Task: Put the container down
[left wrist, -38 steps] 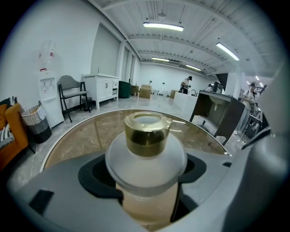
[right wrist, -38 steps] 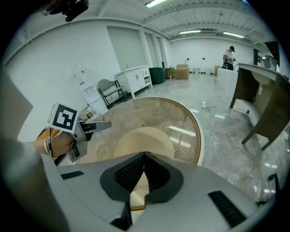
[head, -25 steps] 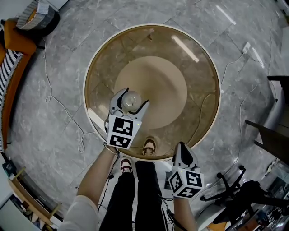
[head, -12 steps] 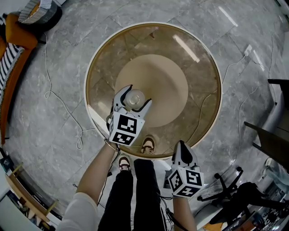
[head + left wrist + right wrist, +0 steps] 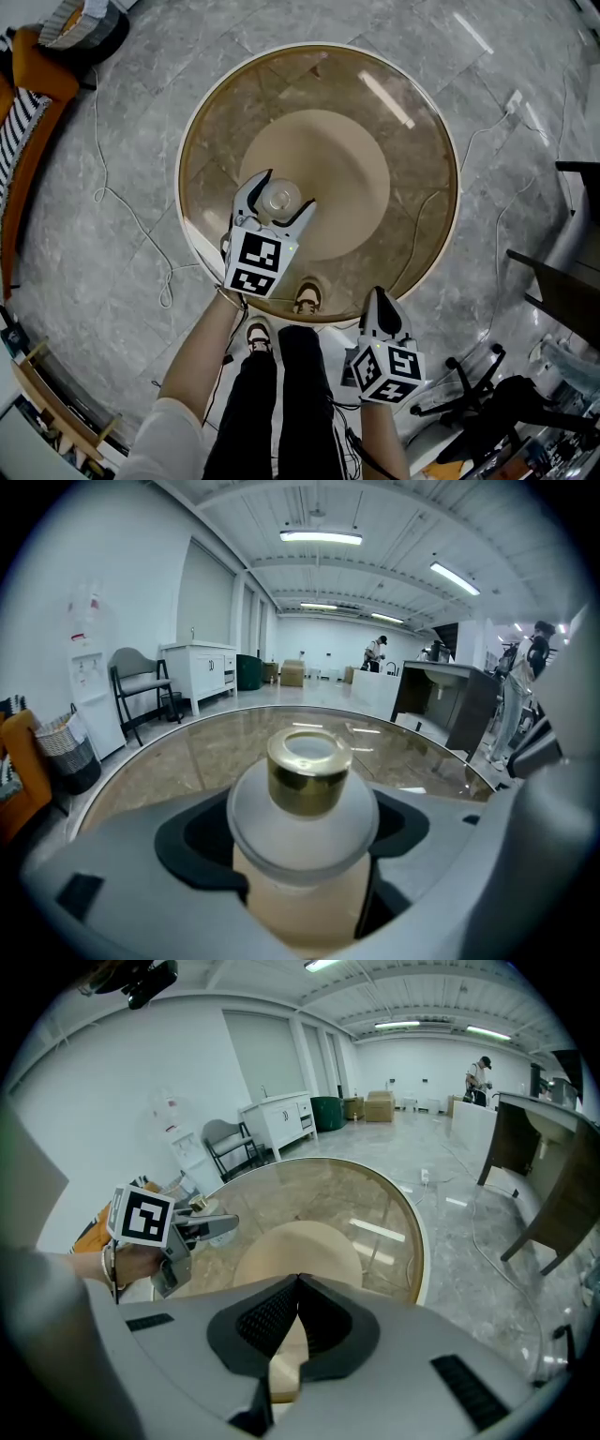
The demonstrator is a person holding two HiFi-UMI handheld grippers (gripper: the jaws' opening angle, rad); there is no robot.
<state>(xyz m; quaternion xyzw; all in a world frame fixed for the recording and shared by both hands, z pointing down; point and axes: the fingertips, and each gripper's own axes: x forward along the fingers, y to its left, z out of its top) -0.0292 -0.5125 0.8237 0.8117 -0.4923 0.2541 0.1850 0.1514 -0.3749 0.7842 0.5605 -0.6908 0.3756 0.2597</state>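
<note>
A frosted white container [image 5: 277,200] with a gold cap [image 5: 308,770] sits upright between the jaws of my left gripper [image 5: 281,199], which is shut on its body above the round glass table [image 5: 422,131]. In the left gripper view the container [image 5: 302,855] fills the space between the grey jaws. My right gripper [image 5: 382,314] hangs near the table's front edge with its jaws shut and nothing between them. From the right gripper view [image 5: 297,1285], the left gripper [image 5: 173,1232] shows at the left holding the container.
The table has a tan round base [image 5: 323,178] beneath the glass. A white cable [image 5: 131,225] trails on the grey floor at left. An office chair base [image 5: 478,398] stands at the lower right, and an orange seat [image 5: 23,103] at the far left.
My left gripper with the container has shifted slightly farther over the table. The right gripper has barely moved.
</note>
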